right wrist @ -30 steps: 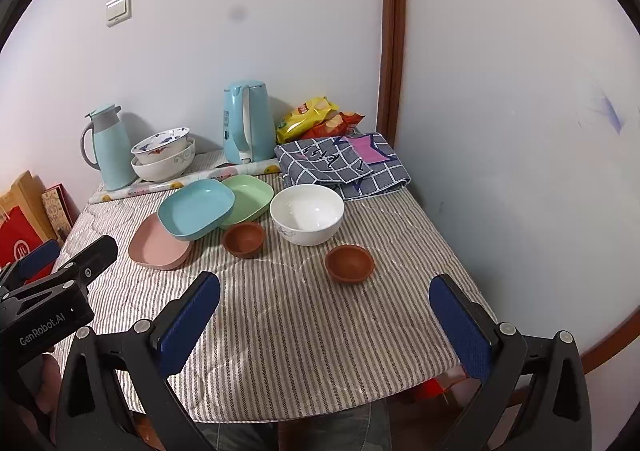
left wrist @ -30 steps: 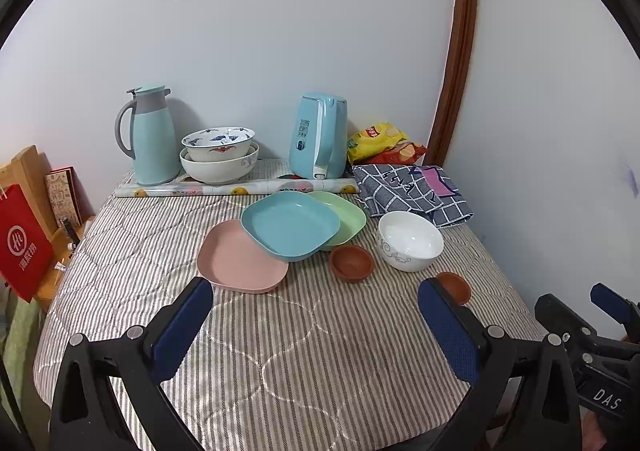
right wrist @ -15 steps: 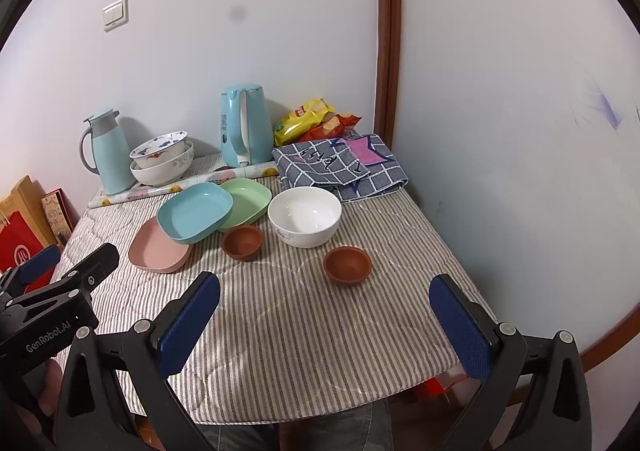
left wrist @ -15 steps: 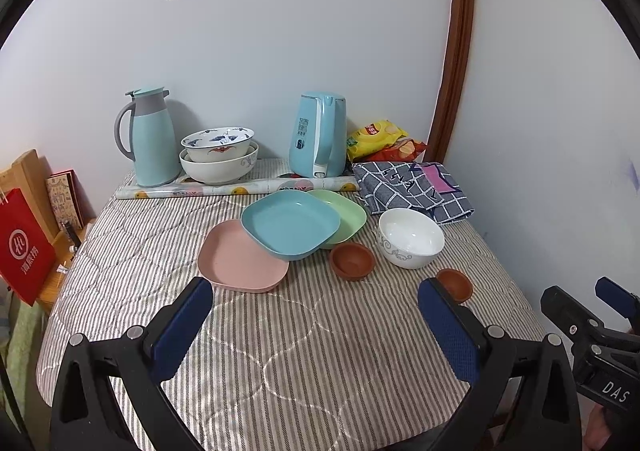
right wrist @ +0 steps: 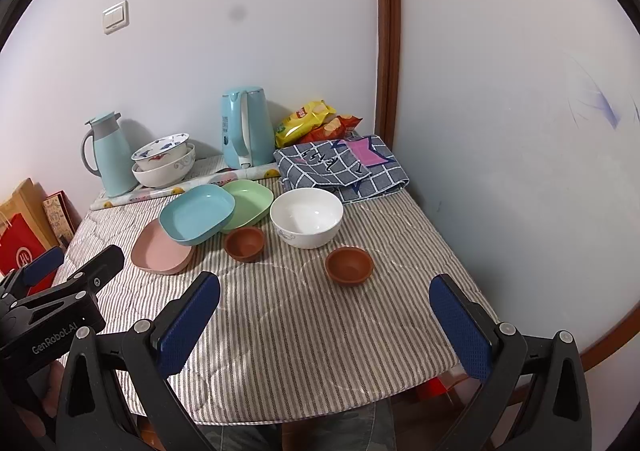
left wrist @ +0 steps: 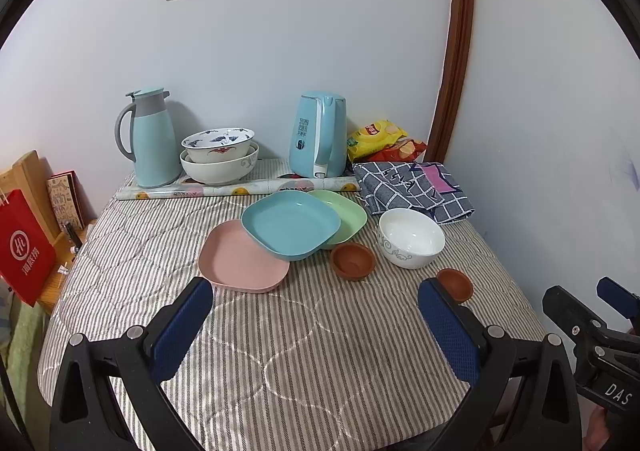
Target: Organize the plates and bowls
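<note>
Both your grippers, left (left wrist: pixel 316 325) and right (right wrist: pixel 324 321), hang over the near edge of the table (right wrist: pixel 312 351) with jaws wide apart, holding nothing. The 3 plates sit mid-table: blue plate (left wrist: pixel 291 226) tilted across the pink plate (left wrist: pixel 240 261) and green plate (left wrist: pixel 347 216). Bump that blue one carelessly and I'd guess it slides into the brown bowl (left wrist: pixel 353 260) just beside it.

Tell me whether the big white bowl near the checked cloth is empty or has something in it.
Empty. The white bowl stands upright, and both wrist views show only its bare glossy white inside, with nothing in it.
</note>
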Tool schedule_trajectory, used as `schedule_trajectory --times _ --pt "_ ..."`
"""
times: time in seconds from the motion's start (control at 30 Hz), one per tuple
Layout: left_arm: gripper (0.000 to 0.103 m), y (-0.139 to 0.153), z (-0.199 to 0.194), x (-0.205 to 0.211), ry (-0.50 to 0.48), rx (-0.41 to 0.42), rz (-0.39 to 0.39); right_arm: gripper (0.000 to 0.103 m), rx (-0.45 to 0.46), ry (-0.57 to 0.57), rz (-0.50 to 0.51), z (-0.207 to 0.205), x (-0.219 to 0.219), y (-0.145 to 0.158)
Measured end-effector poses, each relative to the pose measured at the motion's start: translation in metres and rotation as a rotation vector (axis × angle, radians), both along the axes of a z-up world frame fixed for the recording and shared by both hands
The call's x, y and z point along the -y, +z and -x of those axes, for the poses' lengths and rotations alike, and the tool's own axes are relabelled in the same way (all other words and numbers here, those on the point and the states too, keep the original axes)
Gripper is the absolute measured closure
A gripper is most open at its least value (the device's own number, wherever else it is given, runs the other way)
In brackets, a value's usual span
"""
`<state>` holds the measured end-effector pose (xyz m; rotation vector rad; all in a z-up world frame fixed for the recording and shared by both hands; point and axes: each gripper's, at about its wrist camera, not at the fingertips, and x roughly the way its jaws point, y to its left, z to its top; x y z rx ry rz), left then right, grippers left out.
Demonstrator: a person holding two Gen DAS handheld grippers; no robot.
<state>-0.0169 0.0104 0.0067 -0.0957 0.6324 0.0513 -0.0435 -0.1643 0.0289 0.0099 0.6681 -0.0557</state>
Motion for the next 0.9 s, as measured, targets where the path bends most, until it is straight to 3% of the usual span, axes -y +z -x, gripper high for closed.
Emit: schedule_trajectory --times 0.9 --pt "0.000 0.0043 0.0014 -0.0008 0.003 0.007 -0.002 0.000 0.015 0.003 -0.006 0.0049 -0.0014 0.0039"
